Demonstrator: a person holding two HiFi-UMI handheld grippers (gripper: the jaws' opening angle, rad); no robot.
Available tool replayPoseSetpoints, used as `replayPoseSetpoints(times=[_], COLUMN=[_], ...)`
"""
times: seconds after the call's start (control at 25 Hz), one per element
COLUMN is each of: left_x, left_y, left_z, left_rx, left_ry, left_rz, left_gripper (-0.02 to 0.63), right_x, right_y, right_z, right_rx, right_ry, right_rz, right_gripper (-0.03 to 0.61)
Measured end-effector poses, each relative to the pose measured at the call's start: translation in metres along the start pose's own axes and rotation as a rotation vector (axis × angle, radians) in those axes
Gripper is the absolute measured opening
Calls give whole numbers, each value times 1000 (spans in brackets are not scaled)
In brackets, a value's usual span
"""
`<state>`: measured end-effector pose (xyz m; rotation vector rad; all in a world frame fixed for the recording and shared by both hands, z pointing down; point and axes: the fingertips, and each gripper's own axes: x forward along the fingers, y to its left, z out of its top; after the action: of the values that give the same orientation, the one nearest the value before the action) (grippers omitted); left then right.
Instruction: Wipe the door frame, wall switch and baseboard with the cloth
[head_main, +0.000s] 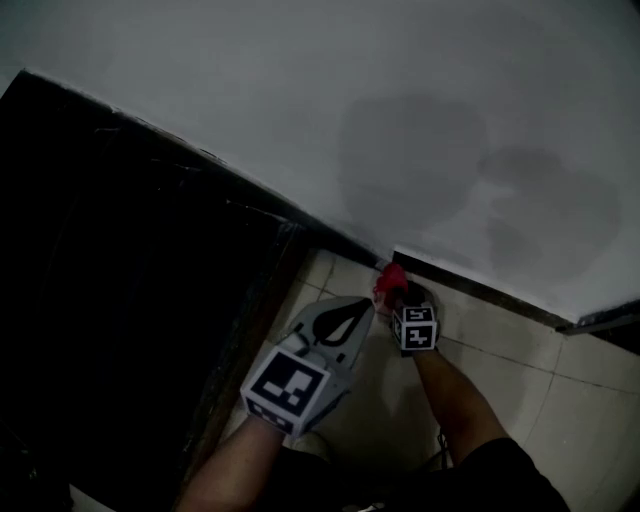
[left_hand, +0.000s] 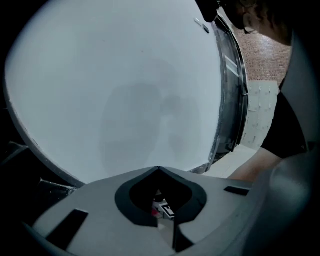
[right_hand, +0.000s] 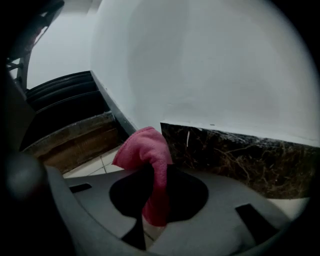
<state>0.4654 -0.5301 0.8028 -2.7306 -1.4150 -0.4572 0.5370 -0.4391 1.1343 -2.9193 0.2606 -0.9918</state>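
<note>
My right gripper (head_main: 397, 298) is low by the floor, shut on a pink-red cloth (right_hand: 148, 152) that sticks up between its jaws. The cloth (head_main: 389, 279) sits right at the left end of the dark marbled baseboard (right_hand: 240, 150), where the baseboard (head_main: 480, 285) meets the white wall (head_main: 400, 120). My left gripper (head_main: 345, 325) hangs higher, beside the right one, jaws shut with nothing between them. In the left gripper view its tips (left_hand: 159, 170) meet against the white wall (left_hand: 125, 90). The dark door frame (head_main: 250, 300) runs down at the left. No wall switch is in view.
Pale floor tiles (head_main: 520, 380) lie below the baseboard. The dark doorway (head_main: 120, 300) fills the left side. A dark stone threshold (right_hand: 75, 140) lies left of the cloth. A second dark frame (left_hand: 232, 90) stands at the wall's right edge.
</note>
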Motion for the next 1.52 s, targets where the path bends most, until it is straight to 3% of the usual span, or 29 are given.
replayPoseSetpoints(times=[0.2, 0.48, 1.04, 1.2, 1.52], left_x=[5, 21, 71, 82, 101], left_y=[-9, -30, -96, -121, -147], left_z=[-9, -8, -8, -9, -8], left_rx=[58, 79, 114, 154, 147], left_ry=[61, 69, 89, 93, 87], left_rz=[-2, -71, -182, -234, -276], left_gripper=[-6, -6, -6, -6, -6], right_x=[18, 8, -41, -61, -103], right_y=[-10, -38, -103, -131, -192], right_z=[33, 33, 2, -12, -38], right_rx=[33, 40, 75, 92, 122], right_ry=[-23, -32, 9, 14, 36], right_rz=[-31, -71, -111, -151, -228], right_gripper=[58, 58, 58, 58, 58])
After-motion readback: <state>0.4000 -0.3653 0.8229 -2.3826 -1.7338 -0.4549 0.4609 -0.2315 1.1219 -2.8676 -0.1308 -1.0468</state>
